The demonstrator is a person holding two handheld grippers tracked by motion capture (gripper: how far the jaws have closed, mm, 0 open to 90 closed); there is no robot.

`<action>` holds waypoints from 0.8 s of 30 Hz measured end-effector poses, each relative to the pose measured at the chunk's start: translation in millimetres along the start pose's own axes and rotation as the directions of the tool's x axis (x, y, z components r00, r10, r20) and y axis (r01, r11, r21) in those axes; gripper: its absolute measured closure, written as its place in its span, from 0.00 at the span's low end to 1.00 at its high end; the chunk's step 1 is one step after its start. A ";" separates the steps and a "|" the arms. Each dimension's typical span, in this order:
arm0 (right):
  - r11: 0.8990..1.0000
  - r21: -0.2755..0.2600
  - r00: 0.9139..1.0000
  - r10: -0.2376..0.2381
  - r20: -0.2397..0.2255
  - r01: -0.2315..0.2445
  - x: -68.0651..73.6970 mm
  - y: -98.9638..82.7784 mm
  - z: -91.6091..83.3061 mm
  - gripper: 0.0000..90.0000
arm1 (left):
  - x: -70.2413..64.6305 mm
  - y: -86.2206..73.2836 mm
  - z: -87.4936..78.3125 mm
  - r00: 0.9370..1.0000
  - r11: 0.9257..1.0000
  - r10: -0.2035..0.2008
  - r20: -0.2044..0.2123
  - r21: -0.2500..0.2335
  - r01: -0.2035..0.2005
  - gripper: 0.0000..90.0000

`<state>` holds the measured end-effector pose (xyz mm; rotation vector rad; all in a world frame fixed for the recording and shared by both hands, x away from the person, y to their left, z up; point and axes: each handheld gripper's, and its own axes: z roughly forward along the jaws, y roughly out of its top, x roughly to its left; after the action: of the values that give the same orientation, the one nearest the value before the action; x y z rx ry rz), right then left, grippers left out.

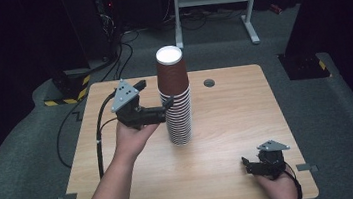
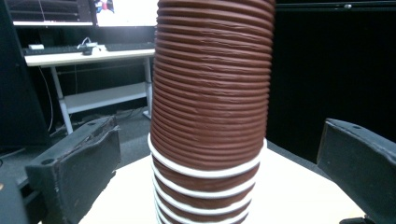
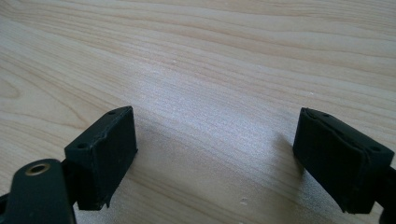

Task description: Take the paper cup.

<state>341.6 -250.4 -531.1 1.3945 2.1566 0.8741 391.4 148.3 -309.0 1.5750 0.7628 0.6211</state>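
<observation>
At the near right corner of the worktop (image 1: 233, 173), the right hand-held gripper (image 1: 248, 165) is found resting low, well apart from the work; in the right gripper view its jaws are seen spread wide over bare wood, with nothing between them. Farther in, the left hand-held gripper (image 1: 167, 102) is held level at the left flank of the cup stack (image 1: 175, 97), and is plainly the nearer of the two. Its jaws are seen wide open in the left gripper view, one to each side of the cup stack (image 2: 210, 112), with clear gaps on both sides; nothing is gripped. The stack stands upright near the middle of the worktop, its long axis vertical, crossing the gripper's line of approach squarely. The top cup is noted to sit well proud of the closely nested ones below. Whether the stack leans slightly cannot be judged with confidence
</observation>
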 end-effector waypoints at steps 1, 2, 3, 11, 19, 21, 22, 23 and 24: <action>1.000 0.000 1.000 0.000 0.000 0.000 0.0 0.0 0.0 0.14 | 0.5 1.2 1.9 1.000 1.000 0.003 -0.003 0.005 -0.003 0.00; 1.000 0.000 1.000 -0.001 0.000 0.001 -0.1 0.0 0.0 0.14 | 0.3 2.6 4.2 1.000 1.000 0.000 -0.002 0.004 0.000 0.00; 1.000 0.000 1.000 -0.002 -0.001 0.002 -0.1 0.0 0.0 0.14 | 0.2 3.5 5.6 1.000 1.000 0.003 0.000 0.006 -0.003 0.00; 1.000 0.001 1.000 -0.001 -0.002 0.001 0.1 -0.3 -0.3 0.14 | -0.9 18.8 21.0 0.999 0.999 0.034 -0.010 0.002 -0.034 0.00; 1.000 0.001 1.000 -0.003 -0.003 0.003 0.0 -0.2 -0.2 0.14 | 6.2 30.7 36.3 1.000 1.000 0.018 -0.005 0.005 -0.018 0.01; 1.000 0.000 1.000 -0.004 -0.004 0.004 0.0 -0.2 -0.2 0.14 | 9.0 32.5 40.4 1.000 1.000 0.000 0.005 0.005 0.000 0.01; 1.000 0.000 1.000 -0.004 -0.003 0.004 0.0 -0.2 -0.2 0.14 | 10.0 33.4 42.1 1.000 1.000 -0.007 0.006 0.001 0.007 0.01; 1.000 0.002 1.000 -0.002 -0.005 0.002 0.1 -0.2 -0.2 0.14 | 10.6 34.4 43.5 1.000 1.000 -0.008 0.008 0.002 0.008 0.01; 1.000 0.002 1.000 -0.002 -0.005 0.002 0.1 -0.2 -0.2 0.14 | 11.2 35.5 44.7 1.000 1.000 -0.004 0.013 0.004 0.004 0.01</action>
<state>341.3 -250.4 -531.1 1.3927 2.1627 0.8755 436.9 126.1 -280.4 1.5793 0.7575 0.6067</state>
